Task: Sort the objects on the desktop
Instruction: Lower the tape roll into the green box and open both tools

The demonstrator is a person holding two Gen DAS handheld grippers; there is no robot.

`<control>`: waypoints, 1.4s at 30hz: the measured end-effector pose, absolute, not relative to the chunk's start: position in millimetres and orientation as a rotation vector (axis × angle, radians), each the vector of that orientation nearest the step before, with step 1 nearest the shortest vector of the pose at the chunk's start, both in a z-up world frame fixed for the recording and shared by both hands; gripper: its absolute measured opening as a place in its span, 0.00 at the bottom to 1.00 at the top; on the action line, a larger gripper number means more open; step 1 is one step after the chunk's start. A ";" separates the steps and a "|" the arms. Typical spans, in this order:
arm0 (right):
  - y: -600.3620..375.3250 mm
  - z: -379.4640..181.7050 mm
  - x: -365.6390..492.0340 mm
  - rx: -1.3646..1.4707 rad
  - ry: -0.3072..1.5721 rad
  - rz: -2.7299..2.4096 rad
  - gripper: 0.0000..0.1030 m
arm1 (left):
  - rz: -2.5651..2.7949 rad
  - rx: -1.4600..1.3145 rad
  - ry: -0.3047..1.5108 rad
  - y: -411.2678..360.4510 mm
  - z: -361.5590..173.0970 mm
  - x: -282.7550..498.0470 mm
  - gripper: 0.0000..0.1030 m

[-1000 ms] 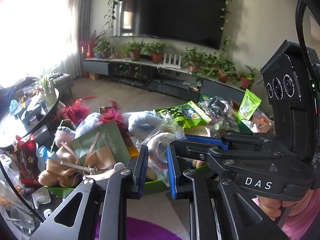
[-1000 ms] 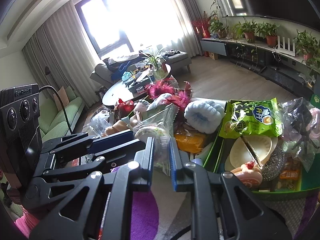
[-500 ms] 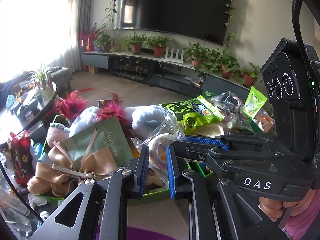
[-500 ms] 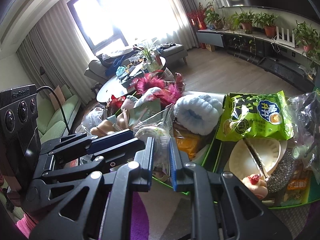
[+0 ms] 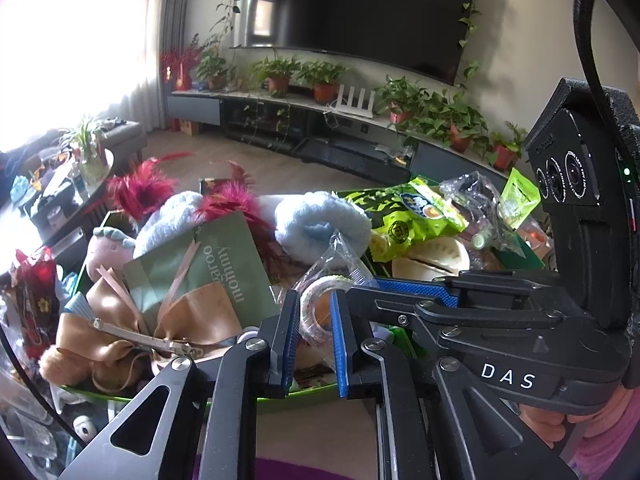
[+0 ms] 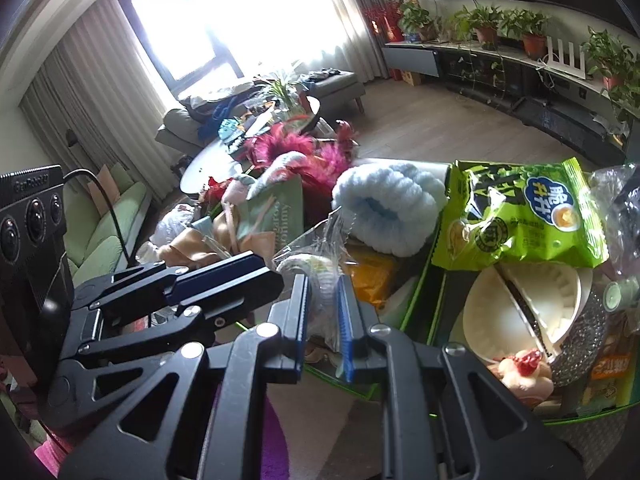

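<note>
Both grippers grip the same clear plastic bag holding a roll of tape [image 5: 316, 308]; the bag also shows in the right wrist view [image 6: 322, 280]. My left gripper [image 5: 314, 320] and my right gripper [image 6: 323, 304] have their blue-padded jaws narrowly closed on the bag, held over the left green tray [image 5: 172, 398]. The tray is piled with a green card with a tan bow [image 5: 200, 280], a blue fluffy slipper [image 5: 320, 220] and pink feathers [image 5: 136, 192]. The right gripper crosses the left wrist view [image 5: 480, 320].
A second green tray [image 6: 436, 300] on the right holds a green snack bag [image 6: 520, 220], a white dumpling mould [image 6: 520, 312] and a steel scourer [image 6: 576, 344]. A purple mat [image 6: 276, 432] lies below. A coffee table [image 6: 224, 156] and TV unit stand beyond.
Both grippers have moved forward and down with the bagged tape, which now hangs lower over the left tray. The jaws stay closed on it.
</note>
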State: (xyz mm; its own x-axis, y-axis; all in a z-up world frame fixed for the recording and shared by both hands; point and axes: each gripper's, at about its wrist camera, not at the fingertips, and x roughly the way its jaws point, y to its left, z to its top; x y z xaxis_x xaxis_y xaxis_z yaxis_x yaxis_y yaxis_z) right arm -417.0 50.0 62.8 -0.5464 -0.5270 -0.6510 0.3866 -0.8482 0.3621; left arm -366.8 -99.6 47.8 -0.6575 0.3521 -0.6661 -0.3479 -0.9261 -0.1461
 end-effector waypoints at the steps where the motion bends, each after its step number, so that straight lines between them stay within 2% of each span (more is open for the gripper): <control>1: 49.7 62.3 -417.3 1.085 -0.232 -2.371 0.16 | 2.553 -1.032 -0.011 -99.8 47.0 -366.4 0.13; 9: 48.0 58.0 -418.1 1.136 -0.204 -2.362 0.18 | 2.570 -1.045 0.008 -100.9 42.8 -366.6 0.13; 14: 50.5 51.5 -421.9 1.178 -0.212 -2.353 0.23 | 2.581 -1.087 0.001 -102.4 38.0 -369.3 0.13; 17: 54.5 48.0 -422.3 1.194 -0.234 -2.354 0.32 | 2.608 -1.111 0.006 -104.0 35.6 -371.0 0.16; 19: 57.6 48.3 -420.2 1.185 -0.256 -2.352 0.42 | 2.615 -1.128 -0.011 -106.7 33.6 -372.4 0.22; 20: 58.2 49.5 -419.1 1.178 -0.259 -2.356 0.43 | 2.616 -1.130 -0.023 -107.9 33.7 -372.5 0.27; 21: 59.0 51.8 -417.0 1.165 -0.251 -2.365 0.43 | 2.619 -1.128 -0.034 -109.1 34.0 -372.2 0.31; 24: 57.1 57.9 -411.5 1.132 -0.221 -2.389 0.43 | 2.633 -1.113 -0.047 -110.9 37.5 -369.8 0.35; 42: 67.4 88.2 -378.3 1.067 -0.164 -2.399 0.45 | 2.649 -1.032 -0.024 -98.6 68.5 -337.3 0.38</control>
State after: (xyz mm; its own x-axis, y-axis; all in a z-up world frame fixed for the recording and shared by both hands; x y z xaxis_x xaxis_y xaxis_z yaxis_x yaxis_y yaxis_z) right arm -378.3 67.4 88.2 -0.5645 -0.4929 -0.6621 0.3981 -0.8652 0.3048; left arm -337.3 -98.6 68.5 -0.6979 0.2801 -0.6591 -0.2682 -0.9556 -0.1221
